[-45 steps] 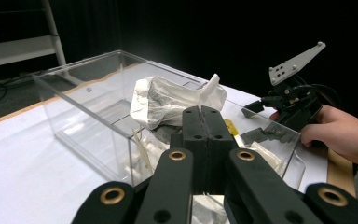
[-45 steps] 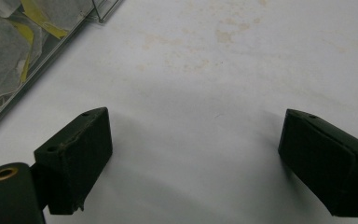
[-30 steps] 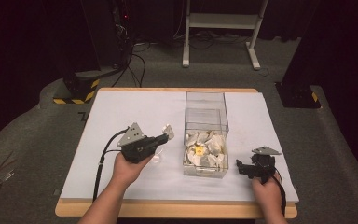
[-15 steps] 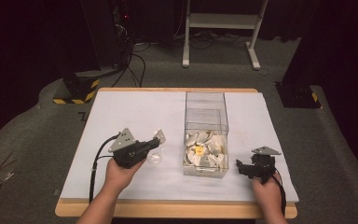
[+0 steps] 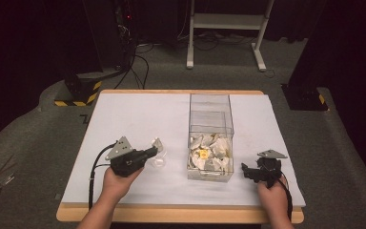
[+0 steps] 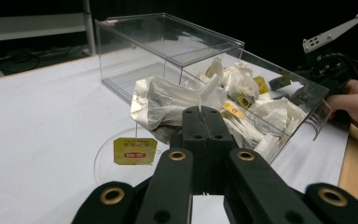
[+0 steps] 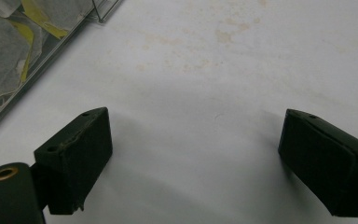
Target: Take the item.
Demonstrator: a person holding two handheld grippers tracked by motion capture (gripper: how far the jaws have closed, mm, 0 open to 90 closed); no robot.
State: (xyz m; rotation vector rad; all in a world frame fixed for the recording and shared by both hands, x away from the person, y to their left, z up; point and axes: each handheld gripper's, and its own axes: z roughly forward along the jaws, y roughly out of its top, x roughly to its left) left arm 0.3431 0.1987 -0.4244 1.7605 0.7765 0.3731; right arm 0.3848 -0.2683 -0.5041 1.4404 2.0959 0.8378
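Black left claw is clamped on a tea bag, low over white worktop just left of clear box. Right claw gapes wide near rt edge; dark room w/ grey carpet.

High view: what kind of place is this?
Probably a lab or recording studio, not a home: dark curtained surround, cables on the floor, a white-covered table, and a clear box of tea bags as a staged prop.

Two black hand-held grippers: left gripper and right gripper, each with grey triangular top plate, black trailing cable, brass-ringed jaw pivots.
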